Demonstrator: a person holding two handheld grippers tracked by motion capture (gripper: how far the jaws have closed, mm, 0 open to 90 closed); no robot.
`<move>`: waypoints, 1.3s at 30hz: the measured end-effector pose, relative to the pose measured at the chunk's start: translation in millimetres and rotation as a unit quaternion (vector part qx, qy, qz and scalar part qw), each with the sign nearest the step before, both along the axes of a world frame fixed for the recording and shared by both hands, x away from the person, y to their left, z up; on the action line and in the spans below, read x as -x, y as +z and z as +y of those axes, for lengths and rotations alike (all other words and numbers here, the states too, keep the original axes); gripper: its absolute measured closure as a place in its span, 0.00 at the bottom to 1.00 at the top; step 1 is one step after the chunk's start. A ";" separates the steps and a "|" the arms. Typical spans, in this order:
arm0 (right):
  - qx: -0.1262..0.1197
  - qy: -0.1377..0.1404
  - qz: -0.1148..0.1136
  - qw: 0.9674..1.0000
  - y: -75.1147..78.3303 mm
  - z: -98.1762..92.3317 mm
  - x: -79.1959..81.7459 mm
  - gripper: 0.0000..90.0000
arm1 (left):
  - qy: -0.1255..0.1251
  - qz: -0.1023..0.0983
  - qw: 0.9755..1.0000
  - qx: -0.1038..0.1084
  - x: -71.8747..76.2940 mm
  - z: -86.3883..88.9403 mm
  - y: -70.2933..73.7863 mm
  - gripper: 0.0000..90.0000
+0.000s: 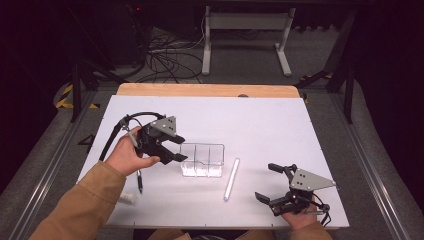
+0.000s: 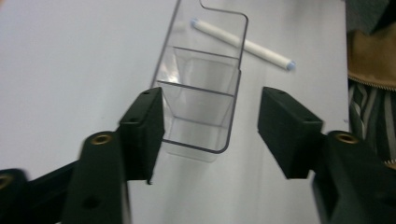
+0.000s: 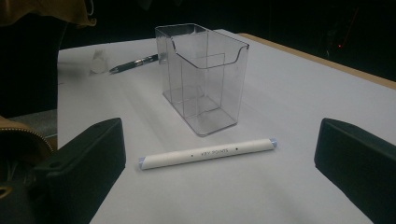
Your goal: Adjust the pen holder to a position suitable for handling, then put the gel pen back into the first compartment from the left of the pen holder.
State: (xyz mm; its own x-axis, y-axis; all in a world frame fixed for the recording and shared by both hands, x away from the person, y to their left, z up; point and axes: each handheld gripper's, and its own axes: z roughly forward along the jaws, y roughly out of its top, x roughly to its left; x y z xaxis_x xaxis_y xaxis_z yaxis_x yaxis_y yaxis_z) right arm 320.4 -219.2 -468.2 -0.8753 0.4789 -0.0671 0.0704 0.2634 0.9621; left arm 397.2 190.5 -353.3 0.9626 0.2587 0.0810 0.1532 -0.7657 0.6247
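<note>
Left gripper: jaws apart, holding nothing, poised beside the upright clear organizer, apparently empty. White marker lies just right of it; black pen lies left. Right gripper: wide open, empty. Loading not begun.
</note>
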 end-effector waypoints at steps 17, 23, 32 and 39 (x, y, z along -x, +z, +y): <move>0.003 -0.001 0.000 1.000 -0.3 2.2 -0.1 0.03 | 0.099 -0.044 0.991 0.079 21.4 36.9 3.6 0.22; 0.004 0.000 0.000 1.000 -0.6 2.4 0.1 0.03 | 0.111 -0.055 0.988 0.093 27.5 43.7 1.9 0.22; 0.004 -0.001 -0.002 1.000 -0.2 2.1 0.7 0.03 | 0.158 -0.065 0.979 0.107 37.4 58.2 -5.4 0.20; 0.007 -0.004 -0.002 1.000 -0.6 2.6 0.3 0.03 | 0.174 -0.084 0.974 0.118 52.9 73.1 -18.2 0.19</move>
State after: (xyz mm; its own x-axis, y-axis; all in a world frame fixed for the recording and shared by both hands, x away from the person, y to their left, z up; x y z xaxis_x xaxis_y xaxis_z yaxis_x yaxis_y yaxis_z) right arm 320.1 -216.6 -468.8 -0.8715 0.4842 -0.0775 0.0680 0.2758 0.9588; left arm 344.3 263.7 -371.5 0.7920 0.5968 0.1286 0.2580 -0.5182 0.8154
